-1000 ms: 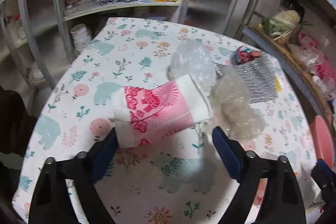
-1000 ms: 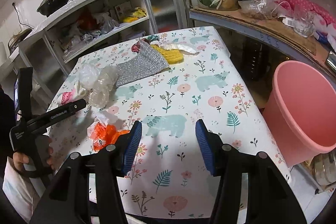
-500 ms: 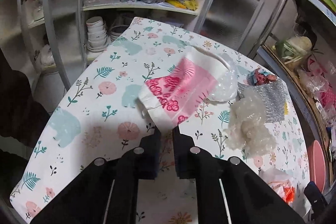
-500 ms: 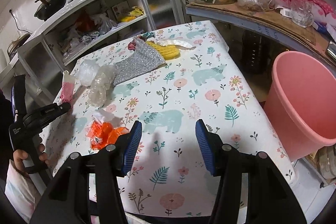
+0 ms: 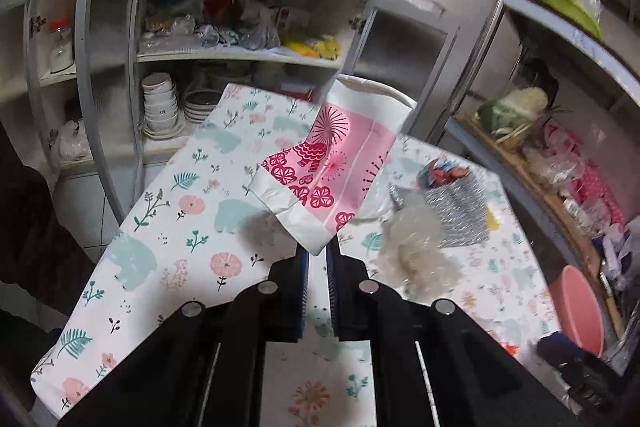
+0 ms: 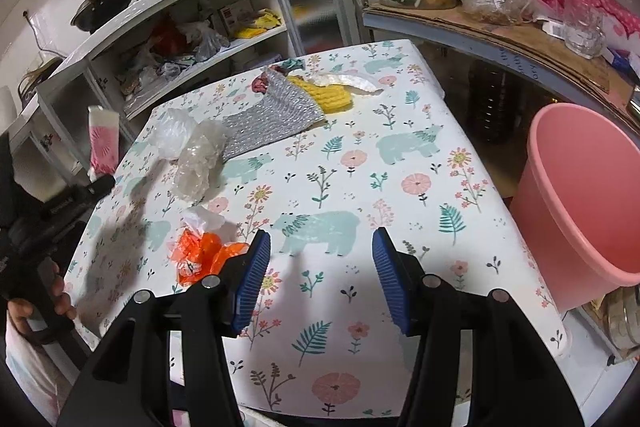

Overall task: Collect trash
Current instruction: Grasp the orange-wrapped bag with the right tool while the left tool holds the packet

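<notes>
My left gripper [image 5: 317,255] is shut on the bottom corner of a crushed pink-and-white paper cup [image 5: 332,159], which hangs tilted above the floral table [image 5: 168,251]. The right wrist view shows the same cup [image 6: 103,141] lifted at the table's left edge, above the left gripper [image 6: 98,185]. My right gripper [image 6: 318,269] stands open over the near table edge with nothing between its fingers. On the table lie an orange wrapper [image 6: 202,253], crumpled clear plastic [image 6: 200,163], a white plastic bag [image 6: 174,133], a silver foil bag [image 6: 272,115] and a yellow cloth [image 6: 330,95].
A pink bucket [image 6: 584,203] stands on the floor off the table's right edge. An open grey cabinet [image 5: 240,47] with bowls and clutter stands behind the table. A shelf [image 6: 500,27] with vegetables and bags runs along the right. A person's hand [image 6: 36,303] holds the left gripper's handle.
My left gripper shut on the paper cup's end and lifted it off the table, tilting it upward. The right gripper stayed still and open.
</notes>
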`<move>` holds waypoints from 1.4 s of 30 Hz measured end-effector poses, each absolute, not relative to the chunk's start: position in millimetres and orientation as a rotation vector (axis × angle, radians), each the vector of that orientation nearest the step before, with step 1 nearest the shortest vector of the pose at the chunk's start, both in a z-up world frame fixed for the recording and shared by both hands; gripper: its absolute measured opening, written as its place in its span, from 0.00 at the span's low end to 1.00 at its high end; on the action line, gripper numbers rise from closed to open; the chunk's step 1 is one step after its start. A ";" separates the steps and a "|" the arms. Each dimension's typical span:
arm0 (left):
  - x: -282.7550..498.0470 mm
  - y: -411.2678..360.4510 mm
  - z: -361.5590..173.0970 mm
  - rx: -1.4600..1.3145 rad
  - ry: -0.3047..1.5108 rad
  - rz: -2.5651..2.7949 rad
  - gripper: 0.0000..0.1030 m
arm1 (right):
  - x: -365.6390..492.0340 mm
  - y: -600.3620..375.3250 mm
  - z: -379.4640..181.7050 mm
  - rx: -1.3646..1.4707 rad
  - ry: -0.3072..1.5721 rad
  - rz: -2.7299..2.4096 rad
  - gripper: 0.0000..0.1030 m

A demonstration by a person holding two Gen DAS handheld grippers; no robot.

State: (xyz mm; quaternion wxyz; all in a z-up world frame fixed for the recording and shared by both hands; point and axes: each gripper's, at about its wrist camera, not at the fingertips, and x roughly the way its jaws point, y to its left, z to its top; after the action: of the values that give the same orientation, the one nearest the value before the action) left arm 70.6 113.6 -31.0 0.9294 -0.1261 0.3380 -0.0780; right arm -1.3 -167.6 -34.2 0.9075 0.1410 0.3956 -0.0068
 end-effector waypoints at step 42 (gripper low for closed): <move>30.4 99.3 0.3 -0.311 0.604 -0.397 0.08 | 2.7 -146.6 -13.3 0.314 0.718 0.089 0.12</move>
State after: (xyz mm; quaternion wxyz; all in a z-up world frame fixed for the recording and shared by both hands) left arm 30.4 99.3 0.3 0.9237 -0.1514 0.2941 -0.1934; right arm 2.7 -146.6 -13.3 0.9233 0.1528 0.3499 0.0432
